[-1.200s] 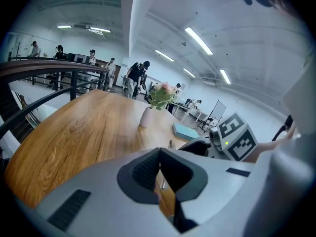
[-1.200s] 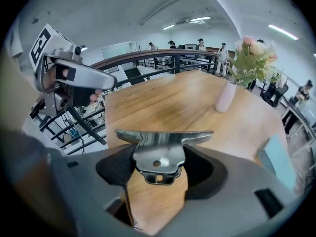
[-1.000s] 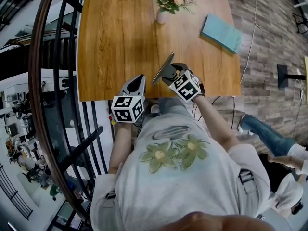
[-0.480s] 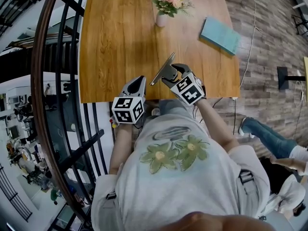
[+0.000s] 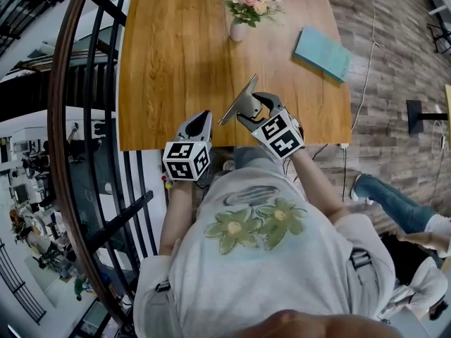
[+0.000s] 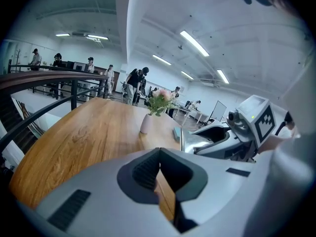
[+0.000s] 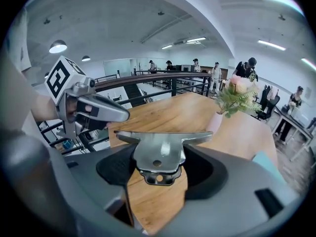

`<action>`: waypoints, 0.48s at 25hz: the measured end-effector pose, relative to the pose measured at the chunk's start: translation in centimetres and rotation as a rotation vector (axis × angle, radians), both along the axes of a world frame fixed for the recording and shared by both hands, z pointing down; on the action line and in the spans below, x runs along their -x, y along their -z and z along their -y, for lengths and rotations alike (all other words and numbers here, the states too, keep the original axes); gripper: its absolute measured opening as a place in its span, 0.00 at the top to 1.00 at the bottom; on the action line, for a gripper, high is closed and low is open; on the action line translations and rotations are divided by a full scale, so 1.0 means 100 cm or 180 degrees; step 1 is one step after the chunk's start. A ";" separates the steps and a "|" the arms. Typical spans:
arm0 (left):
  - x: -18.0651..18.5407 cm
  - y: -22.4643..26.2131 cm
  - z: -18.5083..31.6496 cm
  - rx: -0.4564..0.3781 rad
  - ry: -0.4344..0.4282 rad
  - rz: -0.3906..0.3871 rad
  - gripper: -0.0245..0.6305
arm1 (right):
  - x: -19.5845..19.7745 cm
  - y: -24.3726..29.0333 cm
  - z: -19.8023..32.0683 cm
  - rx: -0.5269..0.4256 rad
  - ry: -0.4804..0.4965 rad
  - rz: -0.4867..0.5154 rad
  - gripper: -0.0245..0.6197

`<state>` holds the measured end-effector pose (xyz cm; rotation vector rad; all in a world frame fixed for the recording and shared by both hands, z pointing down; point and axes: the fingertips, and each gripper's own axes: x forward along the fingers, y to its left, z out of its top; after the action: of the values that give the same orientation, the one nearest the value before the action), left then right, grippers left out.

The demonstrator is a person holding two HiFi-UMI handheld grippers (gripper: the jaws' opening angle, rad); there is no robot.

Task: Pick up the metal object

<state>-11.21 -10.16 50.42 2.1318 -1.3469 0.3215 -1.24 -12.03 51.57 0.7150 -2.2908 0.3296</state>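
Right tool: your right tool [image 7: 158,171] is pinching the metal object [image 7: 159,149], with both jaws pressed against its narrow lower tab.
Metal object: it is a flat shiny plate with a wide top bar and a holed tab. It sits clear of the worktop [image 5: 176,62], sticking out ahead of the tool and tilted in the head view [image 5: 237,101].
Left tool: your left tool [image 6: 159,168] has its jaws pressed together on nothing. It hangs just to the left of the right tool [image 5: 248,108], over the worktop's near edge.
Further out: a vase of flowers [image 5: 239,25] stands well ahead of the right tool, and a teal book [image 5: 323,48] lies ahead and to the right. Both are well apart from the plate.
Risk, slip: you only grip the tab, so the wide bar overhangs. A quick swing or a slackened squeeze could let the plate pivot or drop.
Risk, fall: you are right at the near edge, so a dropped plate may miss the worktop and go to the floor.
Risk, knock: the bar's left tip points toward your left tool, and bringing the two closer could jar the plate loose.
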 end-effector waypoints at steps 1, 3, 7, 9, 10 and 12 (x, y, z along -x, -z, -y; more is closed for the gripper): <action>0.001 0.001 0.000 -0.0002 0.0004 0.0004 0.94 | 0.000 0.002 0.001 -0.0013 -0.0011 0.0012 0.51; 0.002 0.001 0.000 -0.0005 0.0007 0.0013 0.94 | 0.000 0.005 0.001 -0.0040 -0.0024 0.0044 0.51; 0.002 0.001 0.000 -0.0009 0.0016 0.0024 0.94 | 0.000 0.013 0.002 -0.0132 -0.0031 0.0092 0.51; 0.003 0.001 0.000 -0.0012 0.0036 0.0021 0.94 | -0.001 0.019 0.002 -0.0184 -0.0037 0.0099 0.51; 0.004 0.002 0.000 -0.0013 0.0047 0.0021 0.94 | -0.001 0.022 0.002 -0.0208 -0.0041 0.0106 0.51; 0.006 0.002 0.000 -0.0019 0.0061 0.0025 0.94 | -0.002 0.028 0.003 -0.0250 -0.0049 0.0128 0.51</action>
<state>-11.84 -10.18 50.21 2.1232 -1.3733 0.3188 -1.07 -12.36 48.78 0.7723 -2.3482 0.2648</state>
